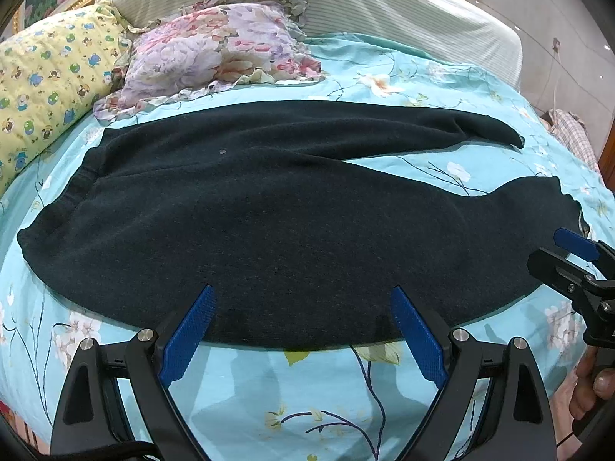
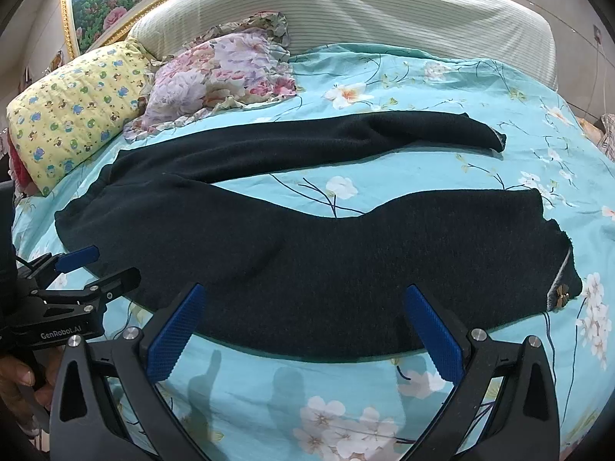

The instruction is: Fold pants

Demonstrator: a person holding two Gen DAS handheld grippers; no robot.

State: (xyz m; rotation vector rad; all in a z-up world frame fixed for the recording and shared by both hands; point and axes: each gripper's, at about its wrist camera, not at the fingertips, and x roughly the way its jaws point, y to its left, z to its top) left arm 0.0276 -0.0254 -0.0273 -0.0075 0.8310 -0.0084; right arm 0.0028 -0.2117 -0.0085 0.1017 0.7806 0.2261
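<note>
Wide-open left gripper (image 1: 303, 299) over pants (image 1: 269, 211)

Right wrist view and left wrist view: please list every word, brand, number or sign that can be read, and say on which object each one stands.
"GenRobot.AI": white letters on the black body of the left gripper, seen at the left edge of the right wrist view.
No other text can be read: the pants, the bedsheet, the yellow pillow and the framed picture carry only patterns or images. The left wrist view shows no writing.
</note>
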